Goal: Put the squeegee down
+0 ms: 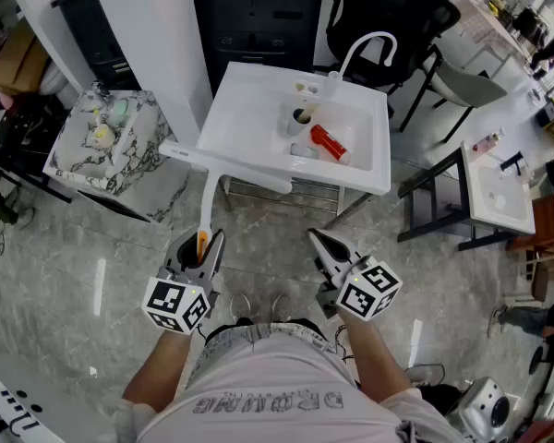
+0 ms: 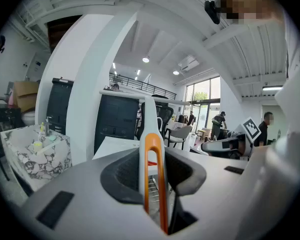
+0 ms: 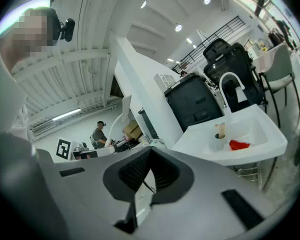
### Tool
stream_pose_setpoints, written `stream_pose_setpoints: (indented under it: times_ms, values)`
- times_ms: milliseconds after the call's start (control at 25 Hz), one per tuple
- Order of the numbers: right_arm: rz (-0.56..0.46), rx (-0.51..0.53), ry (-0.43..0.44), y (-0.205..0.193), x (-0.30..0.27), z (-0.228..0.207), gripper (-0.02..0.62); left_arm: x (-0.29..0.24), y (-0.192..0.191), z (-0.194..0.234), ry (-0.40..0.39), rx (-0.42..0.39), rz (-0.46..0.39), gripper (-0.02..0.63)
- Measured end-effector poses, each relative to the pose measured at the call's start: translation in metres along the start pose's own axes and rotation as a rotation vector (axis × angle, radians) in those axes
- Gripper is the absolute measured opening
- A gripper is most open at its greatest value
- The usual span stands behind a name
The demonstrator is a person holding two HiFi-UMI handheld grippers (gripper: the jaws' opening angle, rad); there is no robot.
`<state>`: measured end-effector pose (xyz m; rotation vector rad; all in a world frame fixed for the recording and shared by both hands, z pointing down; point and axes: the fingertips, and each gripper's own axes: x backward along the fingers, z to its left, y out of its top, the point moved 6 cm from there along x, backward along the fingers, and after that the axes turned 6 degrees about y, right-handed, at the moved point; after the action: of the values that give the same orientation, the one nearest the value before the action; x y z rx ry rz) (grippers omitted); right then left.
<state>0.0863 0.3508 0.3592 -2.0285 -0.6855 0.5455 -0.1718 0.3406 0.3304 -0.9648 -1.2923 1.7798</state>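
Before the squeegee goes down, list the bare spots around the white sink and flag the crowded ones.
Bare: the white sink's left side, between its left rim and the cup; also the basin's right end beyond the red bottle. Crowded: the basin's middle around cup and bottle, and the marble stand, topped with small bottles.

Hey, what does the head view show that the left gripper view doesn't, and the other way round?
Only the head view: the person's shoes, the marker cube on the left gripper, and the sink seen from above with its whole basin. Only the left gripper view: ceiling lights and people standing far back. Both: the left gripper closed on the squeegee, the marbled stand, and the right gripper with its jaws together.
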Motion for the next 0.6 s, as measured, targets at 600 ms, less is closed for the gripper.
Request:
stream_pose_setpoints:
  times_ms: [600]
  values:
    - [-0.001, 0.031, -0.007, 0.0059, -0.0044, -0.0005, 0.008, -0.0034, 0.0013, 0.0017, 0.002, -0.003, -0.003, 0.120]
